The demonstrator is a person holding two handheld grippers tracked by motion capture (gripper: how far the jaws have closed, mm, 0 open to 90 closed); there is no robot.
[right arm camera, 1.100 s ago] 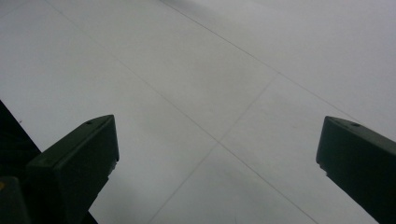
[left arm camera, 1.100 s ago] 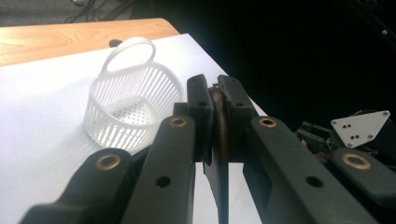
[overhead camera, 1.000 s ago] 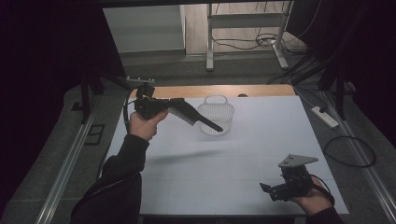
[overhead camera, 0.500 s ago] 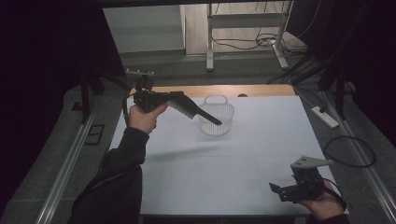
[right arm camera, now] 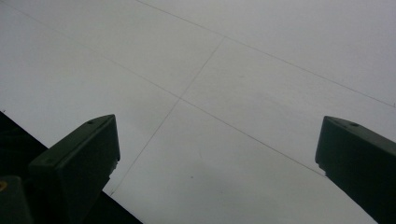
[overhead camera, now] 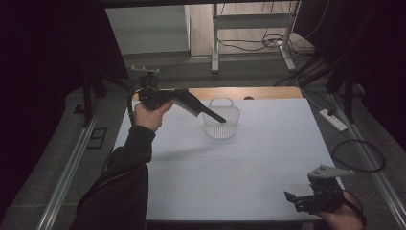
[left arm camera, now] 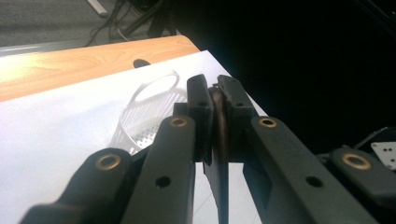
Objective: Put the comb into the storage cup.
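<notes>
White paper-like sheeting covers the table point(overhead camera: 249, 163), with a strip of bare wood along its far edge. Near that far edge stands a clear perforated plastic basket with a hoop handle point(overhead camera: 221, 122). The left gripper point(overhead camera: 218, 118) is raised above the table, its tip over the basket; its 2 jaws are pressed together on a thin dark flat object point(left arm camera: 220, 149) that I cannot identify. The right gripper point(overhead camera: 290, 197) sits low at the near right corner, jaws spread wide over bare sheeting.

basket point(overhead camera: 221, 122): white, perforated, upright, table's far middle | dark flat object point(left arm camera: 219, 140): edge-on, clamped above it
</notes>
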